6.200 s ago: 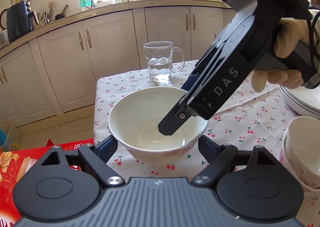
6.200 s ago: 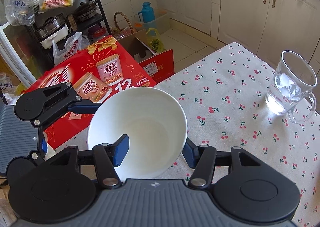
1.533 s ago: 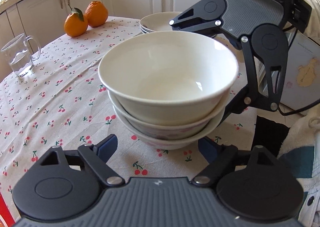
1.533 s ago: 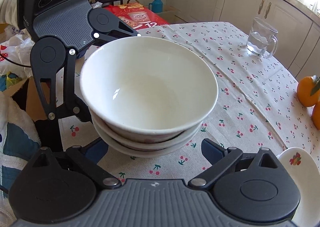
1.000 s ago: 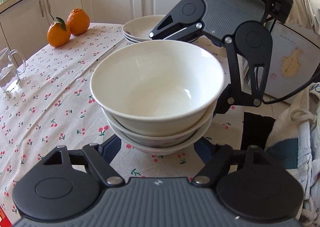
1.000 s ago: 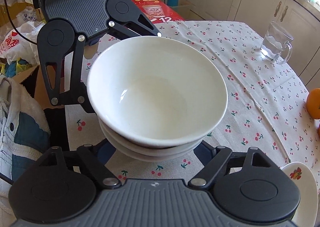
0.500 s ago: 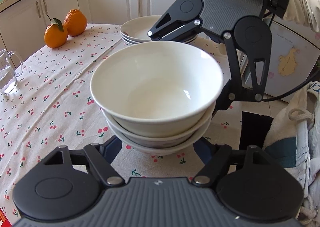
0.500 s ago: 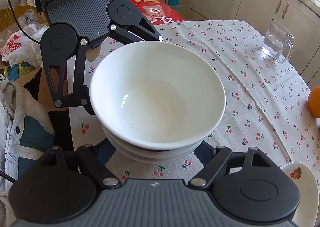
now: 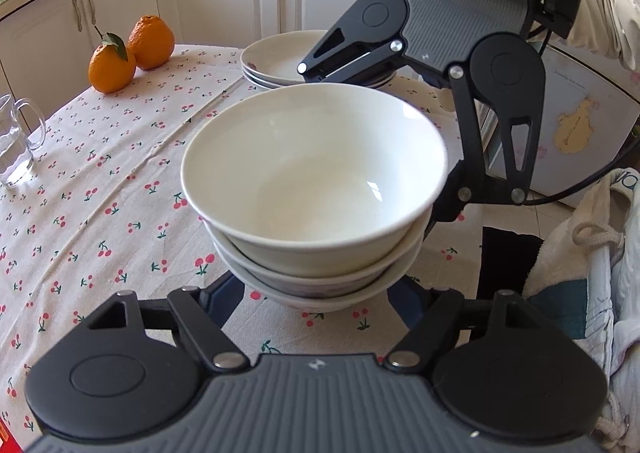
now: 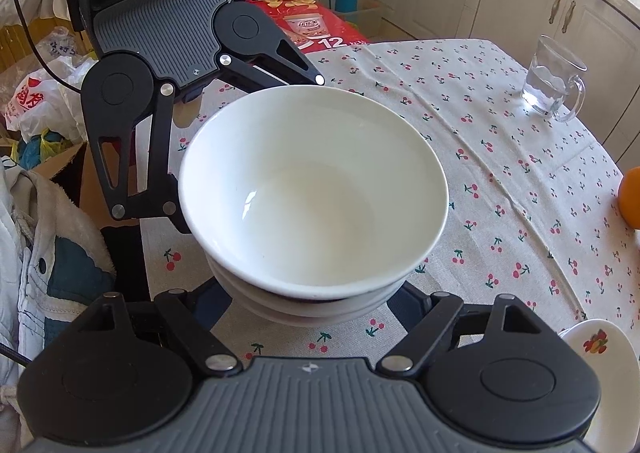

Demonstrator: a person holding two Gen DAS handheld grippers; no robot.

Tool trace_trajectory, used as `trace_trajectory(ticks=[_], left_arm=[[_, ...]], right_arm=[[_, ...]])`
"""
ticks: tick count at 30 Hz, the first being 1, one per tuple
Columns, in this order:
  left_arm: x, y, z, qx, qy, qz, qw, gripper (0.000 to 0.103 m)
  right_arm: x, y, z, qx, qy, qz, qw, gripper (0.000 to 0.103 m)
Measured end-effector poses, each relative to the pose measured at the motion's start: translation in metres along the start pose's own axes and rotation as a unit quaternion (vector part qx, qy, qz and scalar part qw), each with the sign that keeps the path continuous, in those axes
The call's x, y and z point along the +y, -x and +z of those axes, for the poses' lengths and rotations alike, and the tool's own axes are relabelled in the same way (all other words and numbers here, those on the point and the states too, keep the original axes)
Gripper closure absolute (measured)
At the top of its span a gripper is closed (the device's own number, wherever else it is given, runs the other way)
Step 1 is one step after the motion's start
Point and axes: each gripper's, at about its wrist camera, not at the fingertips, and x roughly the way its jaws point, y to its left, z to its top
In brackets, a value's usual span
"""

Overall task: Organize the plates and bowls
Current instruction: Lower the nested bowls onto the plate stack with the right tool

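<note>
White glazed ceramic bowls [image 9: 316,189], three nested, sit on the cherry-print tablecloth [image 9: 100,181] near stacked white plates [image 9: 276,61]; left gripper [image 9: 316,297] and right gripper [image 10: 316,305] straddle the stack, contact indeterminate; stacking looks largely done.

A glossy plain white ceramic bowl [image 9: 316,169] is being shown on top of two nested bowls, and a dark reddish print is being glimpsed on the lowest nested bowl [image 9: 320,291] just ahead of the black left gripper [image 9: 316,293]. A cream cloth printed with small red cherries on green stems [image 9: 100,181] is being seen under them. Beyond the stack, two bright orange fruits, one with a green leaf [image 9: 132,51], are being seen beside white shallow plates [image 9: 276,61]. To the right of the black right gripper [image 10: 312,307], a white dish with a red and yellow fruit motif [image 10: 600,349] is being caught at the edge. A red printed carton [image 10: 312,23] is being seen beyond the cloth.
</note>
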Motion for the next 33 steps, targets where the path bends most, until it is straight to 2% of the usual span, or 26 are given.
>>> trace_trajectory(ticks=[9,13,18,25,33], left_arm=[[-0.006,0.002,0.022,-0.003,-0.001,0.007,1.0,0.025],[-0.007,0.001,0.047,-0.018,-0.016,0.011,0.9997,0.025],[-0.006,-0.009,0.086,-0.041,-0.046,0.016,0.998,0.025],[-0.001,-0.051,0.136,-0.06,-0.081,0.001,0.9949,0.025],[0.003,-0.105,0.164,-0.049,-0.096,-0.025,0.9938,0.025]], right_arm=[[-0.008,0.017,-0.005,-0.009,-0.005,0.003,1.0,0.016],[-0.017,0.038,-0.011,-0.02,-0.005,-0.012,1.0,0.016],[-0.032,0.073,-0.023,-0.031,-0.003,-0.054,0.998,0.016],[-0.067,0.105,-0.052,-0.019,-0.025,-0.112,0.993,0.016],[-0.104,0.107,-0.091,0.005,-0.074,-0.135,0.988,0.016]])
